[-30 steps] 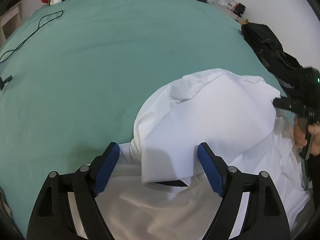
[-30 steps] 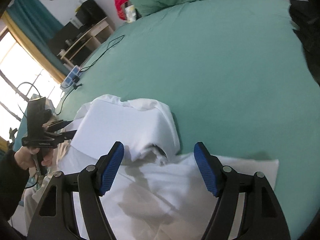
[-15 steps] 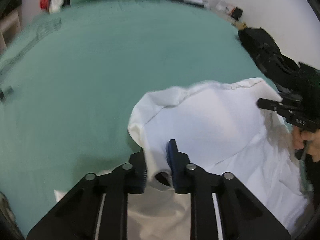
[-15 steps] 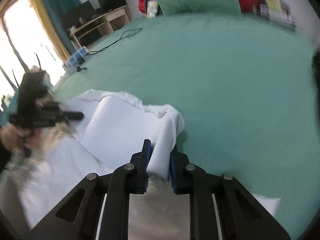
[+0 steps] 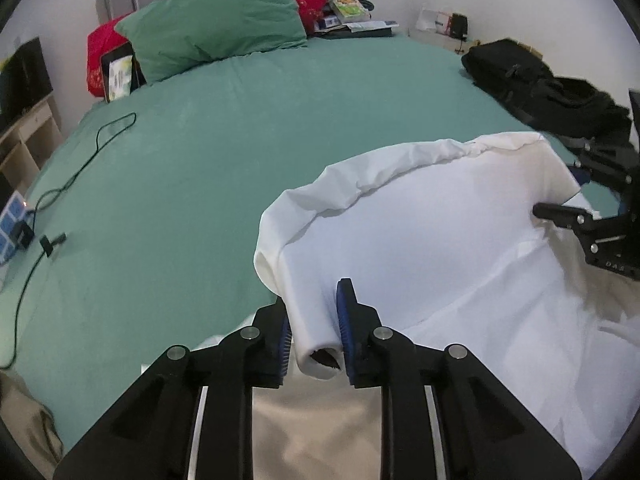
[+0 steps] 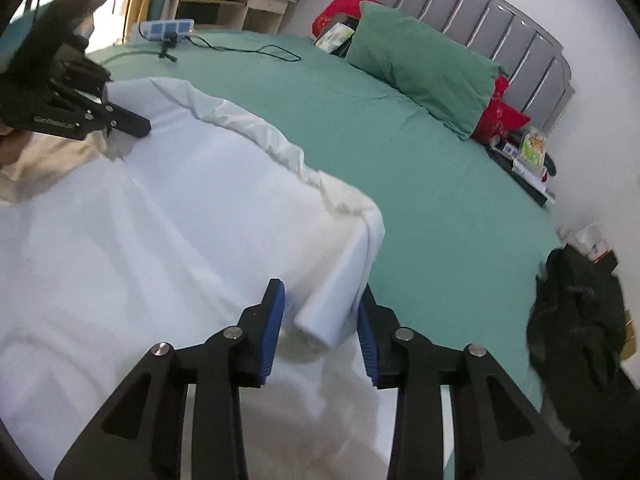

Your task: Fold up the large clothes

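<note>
On green bed (image 5: 280,128): left tongs (image 5: 314,330) clamp white garment (image 5: 440,240); right tongs (image 6: 320,320) opening around fold.

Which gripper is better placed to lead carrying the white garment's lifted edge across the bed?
Probably the left gripper. Its pads touch both sides of the white garment's rolled edge, though its jaws are opening slightly. The right gripper's jaws are opening too, with a visible gap beside the roll.

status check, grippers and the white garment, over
Left gripper clamped on large white cloth garment. Right gripper jaws opening, fold between them. Green bed sheet ahead clear.
</note>
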